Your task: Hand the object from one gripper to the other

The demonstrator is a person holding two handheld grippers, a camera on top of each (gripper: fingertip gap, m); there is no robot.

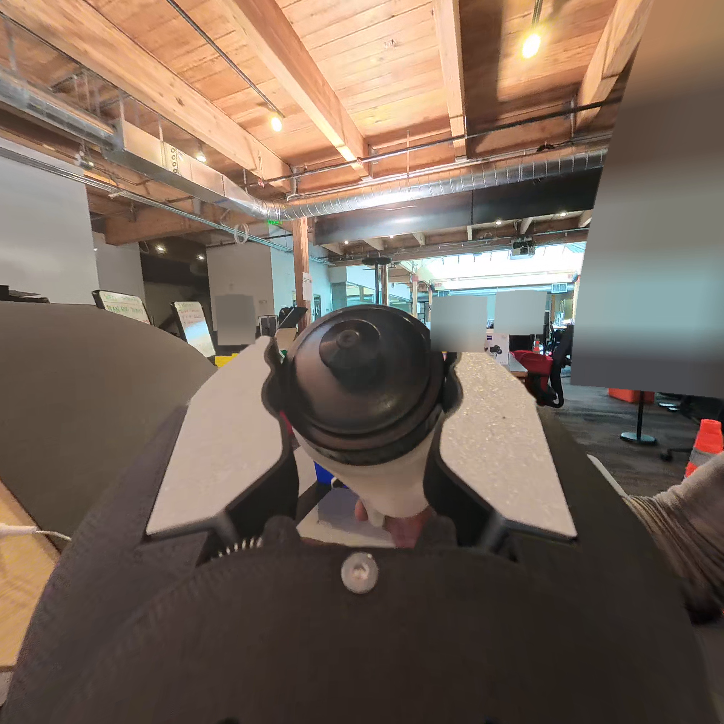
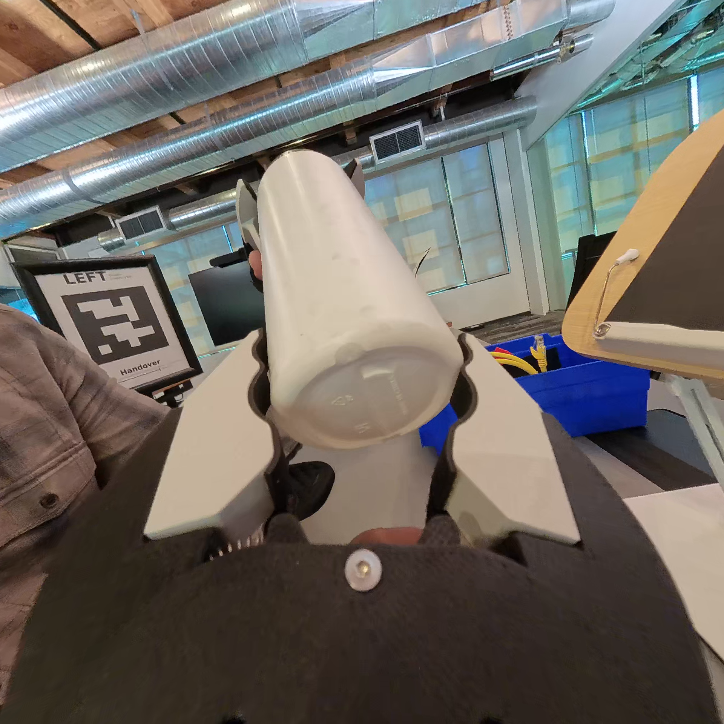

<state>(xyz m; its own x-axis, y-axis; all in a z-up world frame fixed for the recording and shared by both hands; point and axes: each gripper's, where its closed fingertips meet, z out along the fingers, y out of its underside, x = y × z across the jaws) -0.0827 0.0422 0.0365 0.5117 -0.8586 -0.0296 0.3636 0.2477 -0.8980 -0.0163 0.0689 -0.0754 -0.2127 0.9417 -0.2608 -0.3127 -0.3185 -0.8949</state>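
A white bottle point(image 2: 344, 297) with a black cap point(image 1: 354, 376) is held in the air between both grippers. My left gripper point(image 1: 362, 372) has its two fingers closed on the cap end, and the cap faces its camera. The white body point(image 1: 376, 482) runs away below it. My right gripper point(image 2: 362, 370) has its fingers closed against both sides of the bottle's base, which faces its camera. The left gripper's fingers point(image 2: 248, 211) show at the bottle's far end in the right wrist view.
A blue bin point(image 2: 587, 395) with yellow cables stands to the right, under a tilted wooden board point(image 2: 627, 254). A framed marker sign point(image 2: 109, 321) stands to the left, beside a person's sleeve point(image 2: 47, 411). An orange cone point(image 1: 705, 446) stands on the floor. The left gripper's tips are roughly 15 centimetres from the right gripper's.
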